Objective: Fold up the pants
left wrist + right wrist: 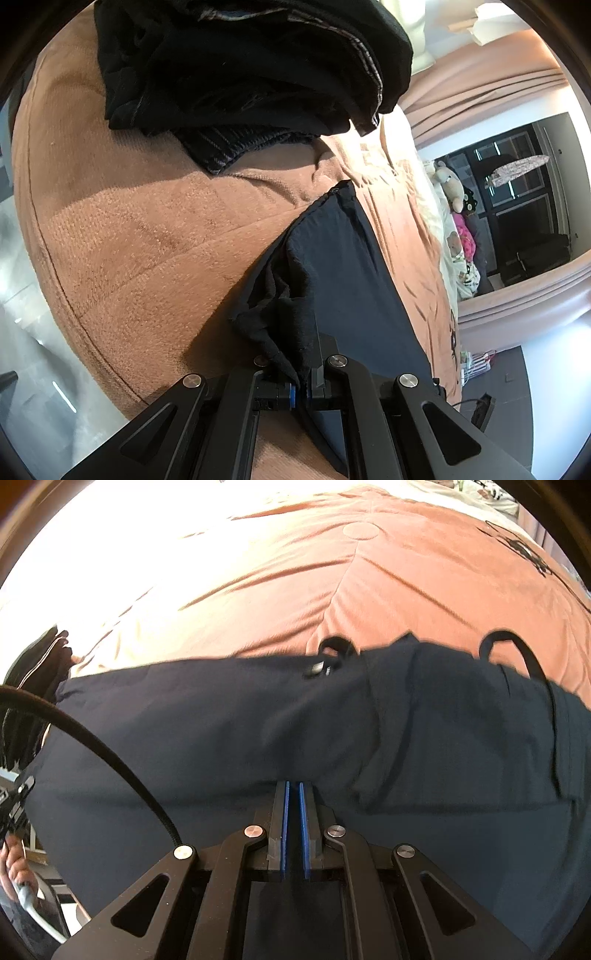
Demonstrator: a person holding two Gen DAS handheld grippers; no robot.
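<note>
We're pinching a bunched edge of the pants (pixel 332 258) in our left claw (pixel 303 369), right claw (pixel 291 786) hovering closed and empty over them on the bed (pixel 369 590)

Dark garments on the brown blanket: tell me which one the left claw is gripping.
The smooth navy pants, bunched in the left claw. The heaped black striped clothes lie farther off, untouched.

sunlit bed (pixel 147 240) in brown blanket — pink curtains (pixel 480 85), dark window (pixel 524 199)
</note>
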